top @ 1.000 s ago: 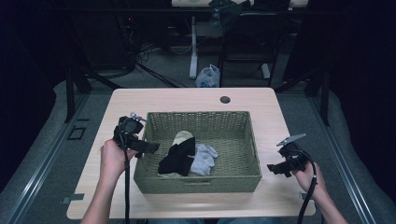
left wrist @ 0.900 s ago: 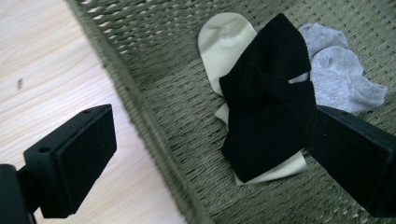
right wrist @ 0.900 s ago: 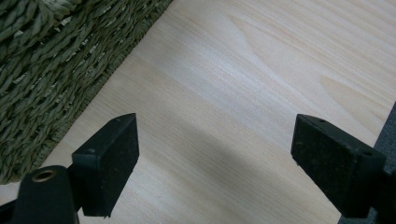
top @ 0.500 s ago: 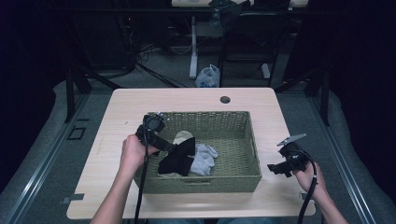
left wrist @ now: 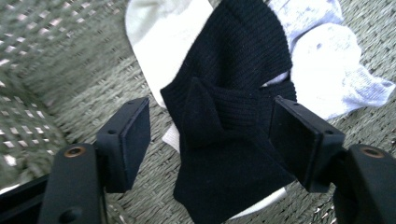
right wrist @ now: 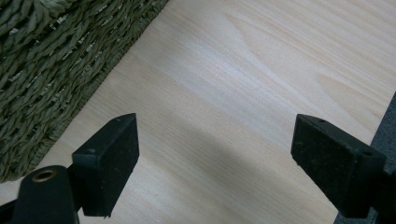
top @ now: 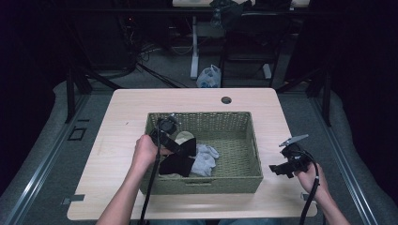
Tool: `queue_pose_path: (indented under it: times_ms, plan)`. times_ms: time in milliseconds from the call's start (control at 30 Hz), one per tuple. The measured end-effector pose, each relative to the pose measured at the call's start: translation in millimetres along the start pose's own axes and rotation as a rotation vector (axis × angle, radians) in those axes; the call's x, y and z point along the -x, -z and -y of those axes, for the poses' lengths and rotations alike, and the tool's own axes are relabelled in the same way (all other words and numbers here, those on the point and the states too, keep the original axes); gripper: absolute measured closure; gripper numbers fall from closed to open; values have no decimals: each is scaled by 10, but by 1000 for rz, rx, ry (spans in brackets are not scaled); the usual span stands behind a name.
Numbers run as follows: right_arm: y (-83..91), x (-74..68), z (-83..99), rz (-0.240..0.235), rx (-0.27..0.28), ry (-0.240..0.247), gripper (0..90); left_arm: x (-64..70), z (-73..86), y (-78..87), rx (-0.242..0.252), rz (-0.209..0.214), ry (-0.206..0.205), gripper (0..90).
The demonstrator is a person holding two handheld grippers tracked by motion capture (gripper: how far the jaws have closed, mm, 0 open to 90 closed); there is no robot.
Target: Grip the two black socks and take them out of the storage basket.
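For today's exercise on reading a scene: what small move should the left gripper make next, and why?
Probably lower slightly and close: the left gripper is open, its jaws either side of the black sock's raised fold in the basket.

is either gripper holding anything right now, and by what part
Nothing is held. The left gripper stands open around the folded middle of the black sock in the basket; the right gripper is open over bare table.
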State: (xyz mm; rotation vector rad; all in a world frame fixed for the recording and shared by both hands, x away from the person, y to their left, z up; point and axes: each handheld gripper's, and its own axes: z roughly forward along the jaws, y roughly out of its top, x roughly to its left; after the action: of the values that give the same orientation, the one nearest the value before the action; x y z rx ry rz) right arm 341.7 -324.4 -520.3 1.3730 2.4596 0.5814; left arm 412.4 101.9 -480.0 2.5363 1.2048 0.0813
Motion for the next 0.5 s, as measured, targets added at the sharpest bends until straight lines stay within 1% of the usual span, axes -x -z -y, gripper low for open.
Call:
queue_pose_path:
  times_ms: [67,133,200,233,267,300,367,433,500]
  plan:
    - [0,0,0,-2,0,-1,148,10,-2,-17,-8,5,-3,341]
    - [-2,8,4,5,-5,0,149,47,-12,-63,-26,9,-30,366]
    - [-1,7,6,1,2,-2,149,61,-14,-80,-26,5,-29,392]
    - [0,5,6,0,2,-3,148,67,-17,-117,-48,-10,-38,412]
    - [1,4,6,1,2,-3,148,67,-17,-117,-48,-10,-38,431]
    - [1,2,8,1,4,-5,148,66,-9,-146,-58,-11,-37,467]
    - [1,3,9,0,4,-3,148,69,-4,-157,-56,-10,-34,541]
    - [2,7,11,2,4,-5,149,76,10,-168,-53,-11,-48,657]
    - [5,8,11,4,2,-2,148,85,20,-168,-52,-9,-55,744]
